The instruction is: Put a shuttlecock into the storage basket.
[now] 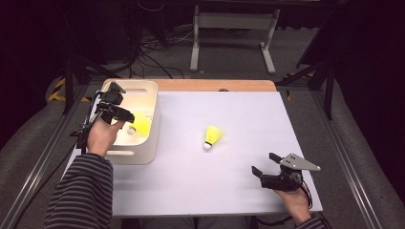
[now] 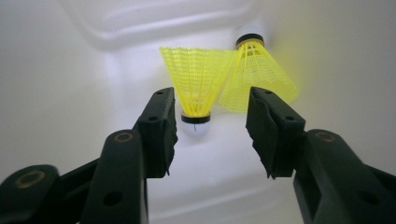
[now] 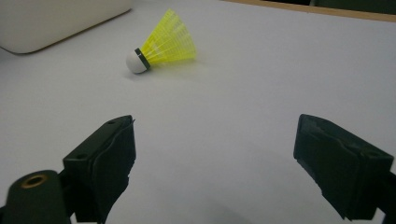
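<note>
Over bin, L gripper open, two shuttlecocks

Bin shuttlecocks look partly hidden by left tongs.

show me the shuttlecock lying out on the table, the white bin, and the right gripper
shuttlecock on the table [image 1: 213,136]: high view, on its yellow skirt.
white bin [image 1: 154,125]: high view, on its right wall.
right gripper [image 1: 263,163]: high view, midway between its open jaw tips.

Three yellow shuttlecocks: two in one white bin, one on table
</note>
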Available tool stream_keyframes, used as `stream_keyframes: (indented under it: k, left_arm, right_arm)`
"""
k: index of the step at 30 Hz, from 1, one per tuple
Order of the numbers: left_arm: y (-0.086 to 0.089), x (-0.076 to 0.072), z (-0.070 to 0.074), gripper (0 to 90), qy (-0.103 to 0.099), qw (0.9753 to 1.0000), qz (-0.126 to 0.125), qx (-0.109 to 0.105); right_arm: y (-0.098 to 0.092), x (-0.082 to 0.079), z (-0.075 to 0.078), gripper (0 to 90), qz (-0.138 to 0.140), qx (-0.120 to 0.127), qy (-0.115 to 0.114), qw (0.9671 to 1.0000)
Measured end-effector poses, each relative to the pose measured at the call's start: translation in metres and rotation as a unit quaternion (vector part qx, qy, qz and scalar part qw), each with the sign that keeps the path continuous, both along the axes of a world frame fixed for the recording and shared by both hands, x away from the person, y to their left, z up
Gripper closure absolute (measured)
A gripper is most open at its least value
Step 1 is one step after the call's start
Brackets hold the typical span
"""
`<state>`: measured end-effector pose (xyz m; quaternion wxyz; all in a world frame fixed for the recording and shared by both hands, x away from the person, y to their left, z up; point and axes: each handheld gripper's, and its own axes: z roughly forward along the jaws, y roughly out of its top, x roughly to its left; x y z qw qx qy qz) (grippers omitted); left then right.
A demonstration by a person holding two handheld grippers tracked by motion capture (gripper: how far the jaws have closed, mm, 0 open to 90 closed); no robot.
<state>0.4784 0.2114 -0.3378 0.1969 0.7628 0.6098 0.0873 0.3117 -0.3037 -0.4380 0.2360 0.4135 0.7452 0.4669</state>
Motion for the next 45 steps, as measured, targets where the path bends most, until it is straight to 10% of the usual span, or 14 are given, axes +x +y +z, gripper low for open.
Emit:
stream_keyframes:
  k: [19,45]
  left_arm:
    - [-0.007,-0.008,0.004,29.4,-0.006,0.9998,-0.016,0.006]
    - [-0.017,-0.024,0.013,24.8,-0.021,0.9987,-0.046,-0.005]
  right_arm:
    - [0.000,0.000,0.000,13.3,0.000,0.000,0.000,1.0000]
    - [0.000,0.000,0.000,13.3,-0.001,-0.002,0.000,1.0000]
